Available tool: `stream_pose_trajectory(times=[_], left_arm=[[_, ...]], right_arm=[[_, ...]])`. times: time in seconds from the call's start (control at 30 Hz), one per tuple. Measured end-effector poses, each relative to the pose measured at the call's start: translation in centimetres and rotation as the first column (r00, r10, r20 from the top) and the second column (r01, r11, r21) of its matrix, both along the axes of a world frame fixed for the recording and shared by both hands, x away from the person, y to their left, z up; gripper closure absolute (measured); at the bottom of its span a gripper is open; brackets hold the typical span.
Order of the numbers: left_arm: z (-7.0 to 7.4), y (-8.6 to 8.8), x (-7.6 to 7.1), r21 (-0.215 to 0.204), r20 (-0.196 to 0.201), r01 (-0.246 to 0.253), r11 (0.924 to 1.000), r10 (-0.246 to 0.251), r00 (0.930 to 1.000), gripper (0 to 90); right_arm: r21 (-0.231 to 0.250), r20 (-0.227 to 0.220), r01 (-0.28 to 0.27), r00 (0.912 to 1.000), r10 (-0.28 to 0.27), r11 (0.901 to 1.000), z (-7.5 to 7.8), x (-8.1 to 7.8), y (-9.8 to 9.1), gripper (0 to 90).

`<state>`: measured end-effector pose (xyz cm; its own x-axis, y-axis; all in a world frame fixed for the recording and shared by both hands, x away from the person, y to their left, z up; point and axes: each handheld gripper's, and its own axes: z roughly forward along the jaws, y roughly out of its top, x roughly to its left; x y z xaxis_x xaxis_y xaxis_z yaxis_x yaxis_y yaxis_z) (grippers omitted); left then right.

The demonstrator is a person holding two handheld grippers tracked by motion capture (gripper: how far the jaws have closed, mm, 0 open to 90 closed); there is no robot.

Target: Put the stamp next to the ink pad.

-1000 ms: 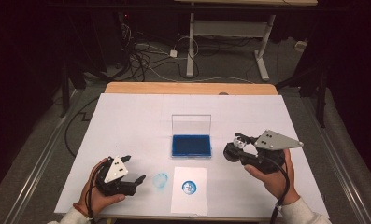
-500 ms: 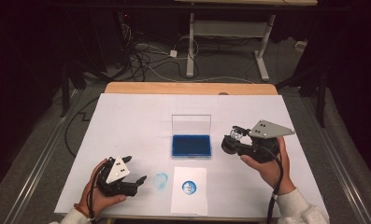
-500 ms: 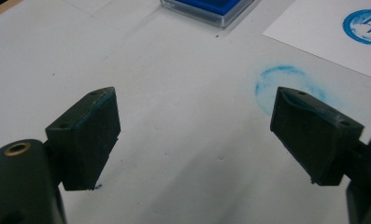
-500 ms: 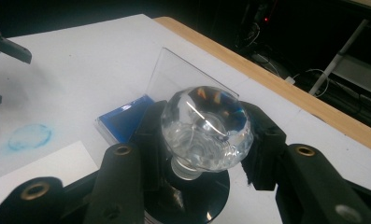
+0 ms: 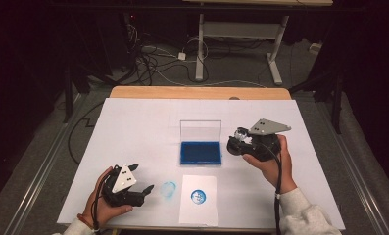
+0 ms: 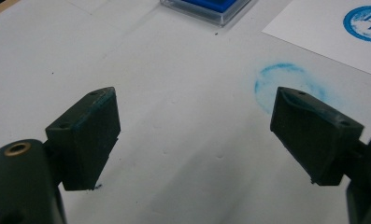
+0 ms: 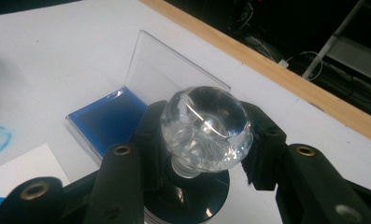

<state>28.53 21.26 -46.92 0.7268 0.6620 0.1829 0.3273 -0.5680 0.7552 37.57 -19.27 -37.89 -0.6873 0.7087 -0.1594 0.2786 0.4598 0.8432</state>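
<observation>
So the right hand-held gripper [image 5: 237, 142] is clamped on a stamp [image 7: 203, 128], the kind with a clear glass-looking ball knob on top and a round black base. In the right gripper view the jaws squeeze it from both sides just under the knob. Its long axis runs from the black base up through the knob, and in that view the knob end points toward the camera with the base facing away, down at the surface [image 5: 148, 122]. From the high view the stamp sits at the front of the gripper, just to the right of the blue ink pad [image 5: 200, 152], close to the pad's edge but not over it. I can't tell from above how tilted it is.

The pad's clear lid [image 5: 200, 131] stands open at the back. Nearer the person there's a sheet of paper [image 5: 198, 200] with a round blue print [image 5: 198, 197] on it, and a fainter blue smudge [image 5: 169, 189] straight on the surface beside it.

The left hand-held gripper [image 5: 142, 188] rests low by that smudge, jaws wide apart with nothing in them.

Compared to a second ago, the right hand has slid left toward the ink pad, same grip on the stamp. The left one hasn't budged.
</observation>
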Motion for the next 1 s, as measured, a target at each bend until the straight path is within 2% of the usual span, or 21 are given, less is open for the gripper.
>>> stream_pose_trajectory(times=[0.07,0.13,0.23,0.43,0.6,0.63,0.8,0.9,1.0], left_arm=[[0.0,-0.1,0.1,0.011,0.015,-0.002,0.9999,0.001,0.9999,15.6],[-0.1,-0.2,0.1,0.008,0.0,-0.001,1.0,0.001,1.0,15.6],[0.0,0.0,0.1,0.007,0.011,0.0,1.0,0.0,0.9999,15.6],[0.0,0.0,0.0,-0.009,0.003,0.0,1.0,0.0,1.0,15.6],[0.0,0.0,0.0,-0.002,0.004,0.007,1.0,-0.007,1.0,15.6],[0.0,0.0,0.0,0.008,0.016,0.012,0.9999,-0.012,0.9998,15.6],[-0.1,-0.1,0.1,0.015,0.004,0.008,0.9999,-0.008,1.0,15.6],[-0.1,-0.1,0.1,0.025,0.017,0.009,0.9996,-0.009,0.9998,15.6],[-0.2,0.0,0.0,0.016,-0.001,0.023,0.9996,-0.023,0.9997,15.6]], right_arm=[[-0.009,-0.01,0.008,0.9999,-0.008,0.9999,-0.4,0.4,0.2,56.9],[-0.012,-0.02,0.012,0.9997,-0.012,0.9999,-0.9,0.9,0.3,56.9],[-0.026,-0.037,0.022,0.999,-0.023,0.9994,-1.7,1.5,0.6,56.9],[-0.071,-0.064,0.036,0.9971,-0.04,0.9968,-3.4,2.4,1.0,56.9],[-0.097,-0.078,0.047,0.9954,-0.055,0.9942,-4.8,2.8,1.1,56.9],[-0.101,-0.081,0.048,0.9951,-0.056,0.9938,-5.0,2.9,1.2,56.9],[-0.113,-0.086,0.062,0.9938,-0.072,0.9917,-5.8,3.3,1.3,56.8],[-0.125,-0.096,0.057,0.9929,-0.069,0.9906,-6.4,3.4,1.5,56.8],[-0.14,-0.105,0.06,0.9917,-0.075,0.9884,-7.0,3.5,1.6,56.8]])
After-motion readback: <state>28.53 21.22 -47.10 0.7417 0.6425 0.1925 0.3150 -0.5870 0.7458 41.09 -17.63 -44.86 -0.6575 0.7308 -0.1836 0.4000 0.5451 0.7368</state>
